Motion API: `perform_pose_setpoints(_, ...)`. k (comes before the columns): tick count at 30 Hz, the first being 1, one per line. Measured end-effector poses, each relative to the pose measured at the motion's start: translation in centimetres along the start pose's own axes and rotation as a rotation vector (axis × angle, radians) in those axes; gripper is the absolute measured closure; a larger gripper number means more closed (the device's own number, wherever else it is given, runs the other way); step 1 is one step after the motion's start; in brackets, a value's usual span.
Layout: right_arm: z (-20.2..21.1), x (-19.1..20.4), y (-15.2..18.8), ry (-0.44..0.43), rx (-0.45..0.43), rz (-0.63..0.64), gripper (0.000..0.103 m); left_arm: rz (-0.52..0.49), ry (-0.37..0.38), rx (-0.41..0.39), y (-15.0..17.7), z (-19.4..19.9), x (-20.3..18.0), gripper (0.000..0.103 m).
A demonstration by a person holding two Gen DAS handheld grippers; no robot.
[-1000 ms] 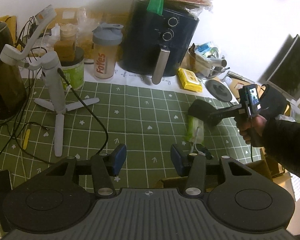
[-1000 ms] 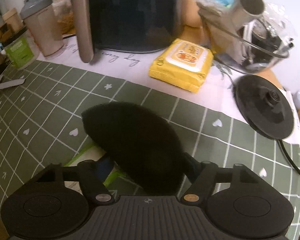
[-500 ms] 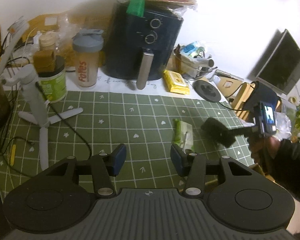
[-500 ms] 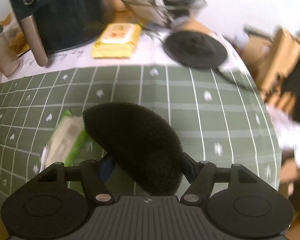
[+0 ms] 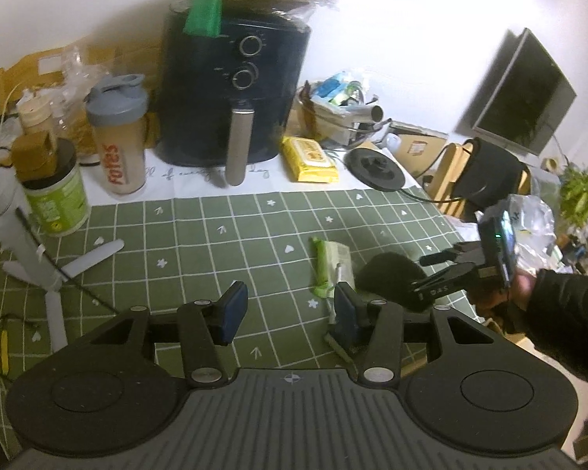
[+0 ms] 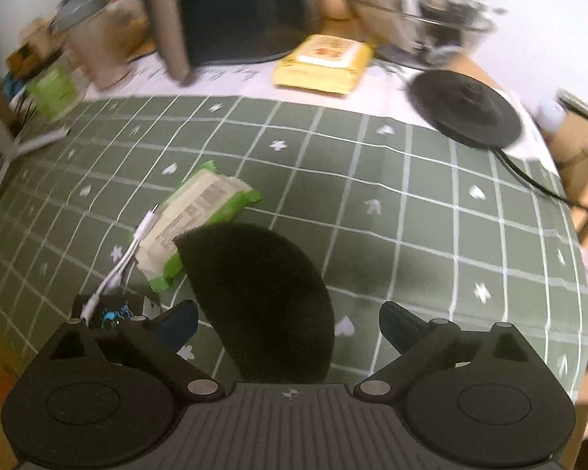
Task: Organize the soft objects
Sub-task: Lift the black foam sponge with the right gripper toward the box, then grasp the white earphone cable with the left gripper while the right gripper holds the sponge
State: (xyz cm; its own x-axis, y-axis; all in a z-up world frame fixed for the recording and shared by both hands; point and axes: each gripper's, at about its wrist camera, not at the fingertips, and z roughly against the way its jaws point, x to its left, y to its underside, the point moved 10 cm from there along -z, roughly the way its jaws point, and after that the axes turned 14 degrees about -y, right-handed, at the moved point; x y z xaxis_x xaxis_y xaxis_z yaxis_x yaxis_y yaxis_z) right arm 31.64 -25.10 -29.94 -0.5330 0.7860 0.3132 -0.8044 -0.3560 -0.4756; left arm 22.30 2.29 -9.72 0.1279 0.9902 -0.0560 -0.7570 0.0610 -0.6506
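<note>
Green checked cloth (image 5: 223, 258) covers the desk. Far left: white tripod stand (image 5: 31, 250), green-label tub (image 5: 57, 199), shaker bottle (image 5: 117, 141). Dark air fryer (image 5: 235, 90) at far centre, yellow wipes pack (image 5: 309, 158) just right of it, black round base (image 5: 376, 168) further right. Left tongs (image 5: 290, 309) partly apart, nothing between the pads, over bare cloth at near centre. Green wipes packet (image 6: 200, 219) lies flat mid-cloth, a white cable (image 6: 125, 262) across its near-left end. Black foam sponge (image 6: 262, 297) sits just right of the packet, overlapping its near corner in the right wrist view. Right tongs (image 6: 288, 325) have just been opening, now wide; sponge stands between the pads, clear gap on the right side, left side contact unclear. Dark sleeve (image 5: 568, 321) near right.
</note>
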Motion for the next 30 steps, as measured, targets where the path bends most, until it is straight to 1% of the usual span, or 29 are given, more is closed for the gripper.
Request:
perform_pose_setpoints(1,-0.3,0.1,-0.2,-0.01,0.007,0.017,0.006,-0.004,0.006,-0.003,-0.2,-0.1,-0.2,0.055)
perform_pose_setpoints(2,-0.6,0.1,-0.3,-0.015,0.017,0.031,0.009,-0.009,0.01,-0.005,-0.3,-0.1,-0.3,0.055)
perform_pose_setpoints(3,-0.9,0.1,-0.5,-0.019,0.028,0.04,0.014,-0.014,0.015,-0.008,-0.5,-0.2,-0.5,0.055)
perform_pose_setpoints(4,-1.2,0.2,-0.5,-0.029,0.036,0.044,0.016,-0.021,0.019,-0.011,-0.7,-0.2,-0.7,0.055)
perform_pose_setpoints(5,-1.3,0.3,-0.5,-0.039,0.042,0.047,0.021,-0.029,0.023,-0.014,-0.8,-0.2,-0.9,0.055)
perform_pose_setpoints(6,-1.5,0.5,-0.5,-0.044,0.049,0.051,0.029,-0.036,0.027,-0.016,-1.0,-0.3,-1.1,0.055)
perform_pose_setpoints(10,-1.2,0.9,-0.5,0.002,0.049,0.063,0.032,-0.069,0.042,-0.012,-1.4,-0.6,-1.8,0.055)
perform_pose_setpoints(14,0.5,0.7,-0.4,0.037,0.008,0.022,0.033,-0.107,0.054,-0.013,-1.8,-1.2,-2.3,0.055)
perform_pose_setpoints(18,2.8,0.7,0.2,0.052,-0.035,-0.025,0.033,-0.138,0.06,-0.006,-2.1,-2.0,-2.8,0.055)
perform_pose_setpoints(21,4.6,0.5,0.9,0.057,-0.073,-0.072,0.033,-0.184,0.07,-0.003,-2.5,-2.6,-3.6,0.055)
perform_pose_setpoints(30,9.3,0.6,2.7,0.069,-0.191,-0.195,0.033,-0.304,0.123,0.013,-3.5,-5.5,-6.4,0.055)
